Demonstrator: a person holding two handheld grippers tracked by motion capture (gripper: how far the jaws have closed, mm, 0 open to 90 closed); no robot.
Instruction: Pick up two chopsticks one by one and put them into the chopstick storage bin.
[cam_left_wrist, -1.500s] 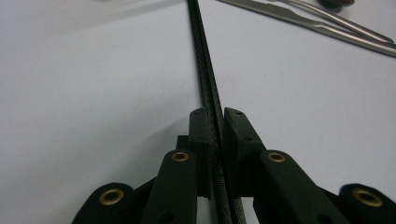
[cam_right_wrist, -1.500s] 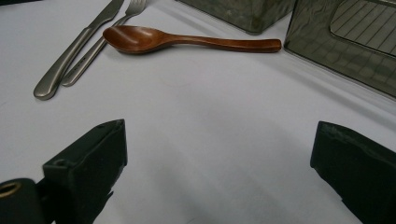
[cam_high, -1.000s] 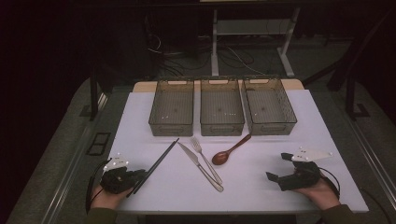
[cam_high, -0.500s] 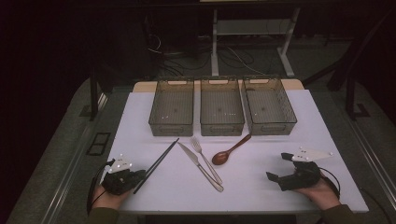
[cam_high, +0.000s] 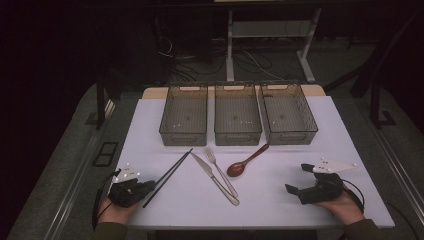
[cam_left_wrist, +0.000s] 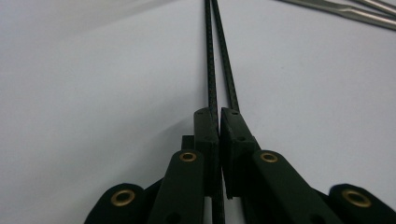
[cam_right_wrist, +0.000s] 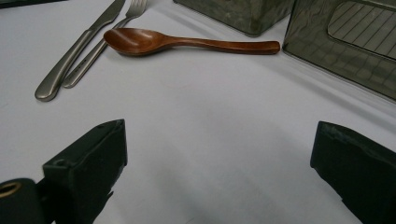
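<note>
A pair of black chopsticks (cam_high: 170, 175) lies slanted at the table's front left. My left gripper (cam_high: 149, 186) rests at their near end. In the left gripper view the two sticks (cam_left_wrist: 210, 56) run straight into the narrow slit between the pads, and the left gripper (cam_left_wrist: 219, 116) is shut on them. Near the front right edge my right gripper (cam_high: 298, 178) stands open over bare tabletop, nothing between its jaws (cam_right_wrist: 219, 140). A brown wooden spoon (cam_high: 247, 161) (cam_right_wrist: 187, 43), a steel knife (cam_high: 212, 176) (cam_right_wrist: 74, 51) and a fork (cam_high: 210, 155) (cam_right_wrist: 102, 42) lie in the middle.
Three see-through bins (cam_high: 183, 116) (cam_high: 237, 115) (cam_high: 288, 114) stand in a row at the back of the white table (cam_high: 145, 130). Two of them rise ahead of the right gripper, one (cam_right_wrist: 345, 42) close by. The knife and fork handles (cam_left_wrist: 355, 14) lie beyond the chopsticks.
</note>
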